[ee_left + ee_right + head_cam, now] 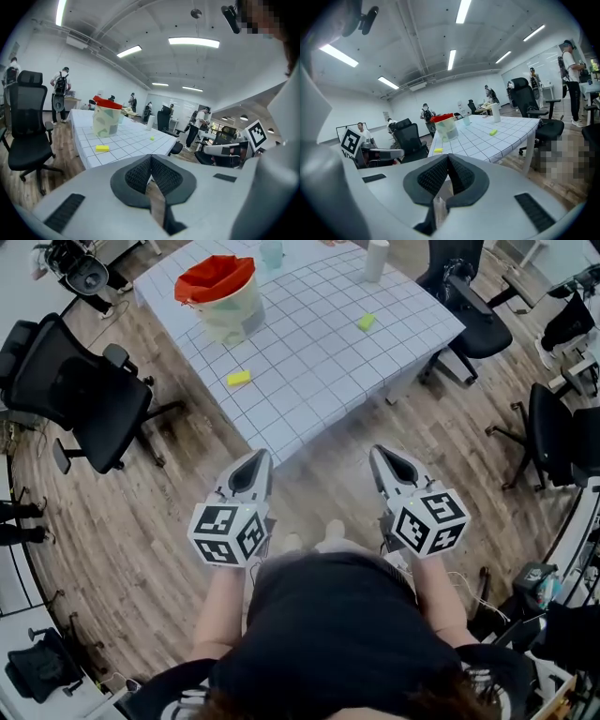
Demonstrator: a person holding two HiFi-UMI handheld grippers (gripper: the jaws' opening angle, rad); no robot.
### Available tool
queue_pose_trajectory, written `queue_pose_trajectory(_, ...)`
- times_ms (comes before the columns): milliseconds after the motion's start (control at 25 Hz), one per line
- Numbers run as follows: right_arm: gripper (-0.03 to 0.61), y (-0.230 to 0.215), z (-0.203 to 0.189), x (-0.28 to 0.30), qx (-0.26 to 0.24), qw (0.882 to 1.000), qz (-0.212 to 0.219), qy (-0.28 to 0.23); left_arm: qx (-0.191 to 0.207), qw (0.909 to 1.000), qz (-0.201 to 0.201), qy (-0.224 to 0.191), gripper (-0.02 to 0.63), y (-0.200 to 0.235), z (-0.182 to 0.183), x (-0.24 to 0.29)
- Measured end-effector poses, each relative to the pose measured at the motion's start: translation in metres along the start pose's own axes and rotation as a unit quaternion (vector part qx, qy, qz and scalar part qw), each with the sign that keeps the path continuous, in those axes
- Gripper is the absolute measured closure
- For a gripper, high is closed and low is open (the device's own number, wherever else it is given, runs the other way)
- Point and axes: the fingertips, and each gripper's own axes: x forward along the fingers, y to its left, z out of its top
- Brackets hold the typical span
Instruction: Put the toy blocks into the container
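Two yellow toy blocks lie on the white gridded table (309, 381): one block (238, 379) near the front left, the other block (366, 322) to the right. The container (223, 298), a pale tub with a red liner, stands at the table's back left. It also shows as the container (106, 119) and the container (445, 127) in the gripper views. My left gripper (260, 457) and right gripper (378, 453) are held side by side over the floor, short of the table's near corner. Both are shut with nothing between the jaws.
Black office chairs surround the table: one chair (80, 395) at the left, another chair (469, 296) at the right. A white cylinder (376, 259) and a clear cup (272, 251) stand at the table's far side. Several people stand in the distant room.
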Motion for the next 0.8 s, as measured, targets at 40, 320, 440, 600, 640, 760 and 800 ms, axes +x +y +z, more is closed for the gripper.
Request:
queue_pose_trajectory(40,0.563,-0.004,0.001,0.001,-0.002,1.000,0.004,0.001,0.000,1.0000,0.001,-0.002,0.588,-0.003,0.001,0.004)
queue_pose_trajectory(320,0.563,-0.014,-0.003,0.012,-0.009,0.999,0.038,0.023,-0.012,0.9993,0.023,-0.026,0.589,-0.009,0.005,0.013)
queue_pose_trajectory(440,0.563,-0.015,-0.001,0.022,-0.010,0.998,0.051,0.026,-0.002,0.9985,0.051,-0.020,0.588,0.000,0.003,0.016)
queue_pose_trajectory(600,0.563,-0.019,0.005,0.041,-0.013,0.997,0.064,0.032,0.004,0.9983,0.057,-0.013,0.588,0.009,0.008,0.028)
queue_pose_trajectory(640,0.563,-0.021,0.007,0.045,-0.014,0.997,0.066,0.034,0.006,0.9985,0.053,-0.013,0.588,0.010,0.010,0.032)
queue_pose_trajectory(760,0.563,-0.024,0.015,0.061,-0.021,0.996,0.072,0.040,0.018,0.9988,0.045,-0.006,0.588,0.015,0.014,0.046)
queue_pose_trajectory(800,0.563,-0.025,0.019,0.067,-0.023,0.996,0.076,0.043,0.020,0.9989,0.042,-0.005,0.588,0.019,0.017,0.051)
